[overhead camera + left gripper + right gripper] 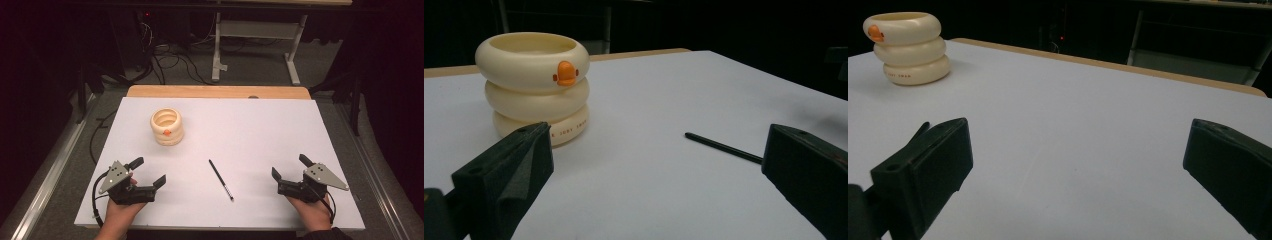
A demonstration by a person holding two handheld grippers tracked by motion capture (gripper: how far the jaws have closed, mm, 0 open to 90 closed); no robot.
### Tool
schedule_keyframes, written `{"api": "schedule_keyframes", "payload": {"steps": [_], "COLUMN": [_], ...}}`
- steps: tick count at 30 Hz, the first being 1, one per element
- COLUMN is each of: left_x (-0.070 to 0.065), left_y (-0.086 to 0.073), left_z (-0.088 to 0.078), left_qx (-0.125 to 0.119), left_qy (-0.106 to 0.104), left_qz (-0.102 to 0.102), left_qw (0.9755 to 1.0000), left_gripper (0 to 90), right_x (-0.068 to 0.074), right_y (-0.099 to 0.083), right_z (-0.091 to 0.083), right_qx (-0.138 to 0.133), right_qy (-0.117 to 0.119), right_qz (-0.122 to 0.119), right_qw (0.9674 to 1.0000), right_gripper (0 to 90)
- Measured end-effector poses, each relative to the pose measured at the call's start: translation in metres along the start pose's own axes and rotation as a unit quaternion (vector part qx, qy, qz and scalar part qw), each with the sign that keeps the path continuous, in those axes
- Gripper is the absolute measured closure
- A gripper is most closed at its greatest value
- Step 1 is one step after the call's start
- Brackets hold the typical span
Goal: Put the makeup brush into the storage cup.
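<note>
A cream ringed cup [167, 126] with an orange duck bill stands upright on the white table sheet [260, 125], left of centre. A thin black pen [221, 180] lies flat near the front middle. My left gripper [148, 171] rests at the front left, jaws wide open and empty; in the left gripper view the cup [536, 85] is ahead on the left and the pen [723, 147] reaches toward the right jaw. My right gripper [290, 167] rests at the front right, open and empty; the cup [907, 47] stands far off at the upper left of the right gripper view.
A wooden table edge [218, 92] runs along the far side of the sheet. Beyond it are a white metal stand [260, 45] and cables on the dark floor. Metal rails [50, 165] flank the table on both sides.
</note>
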State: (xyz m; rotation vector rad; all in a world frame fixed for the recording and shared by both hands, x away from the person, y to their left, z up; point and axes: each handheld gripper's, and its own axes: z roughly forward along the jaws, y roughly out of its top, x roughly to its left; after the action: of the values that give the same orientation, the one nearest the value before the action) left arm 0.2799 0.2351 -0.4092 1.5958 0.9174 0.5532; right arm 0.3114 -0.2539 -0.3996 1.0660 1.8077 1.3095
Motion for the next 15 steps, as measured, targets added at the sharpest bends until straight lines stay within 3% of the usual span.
{"api": "schedule_keyframes", "payload": {"steps": [15], "left_x": [-0.0007], "left_y": [0.0001], "left_z": [0.0000], "left_qx": [-0.002], "left_qy": [0.001], "left_qz": [0.001], "left_qw": [1.0000], "left_gripper": [0.8], "right_x": [-0.0038], "right_y": [-0.0009], "right_z": [-0.0005], "right_qx": [-0.005], "right_qy": [-0.007], "right_qz": [0.007], "right_qw": [0.9999], "right_gripper": [1.0]}}
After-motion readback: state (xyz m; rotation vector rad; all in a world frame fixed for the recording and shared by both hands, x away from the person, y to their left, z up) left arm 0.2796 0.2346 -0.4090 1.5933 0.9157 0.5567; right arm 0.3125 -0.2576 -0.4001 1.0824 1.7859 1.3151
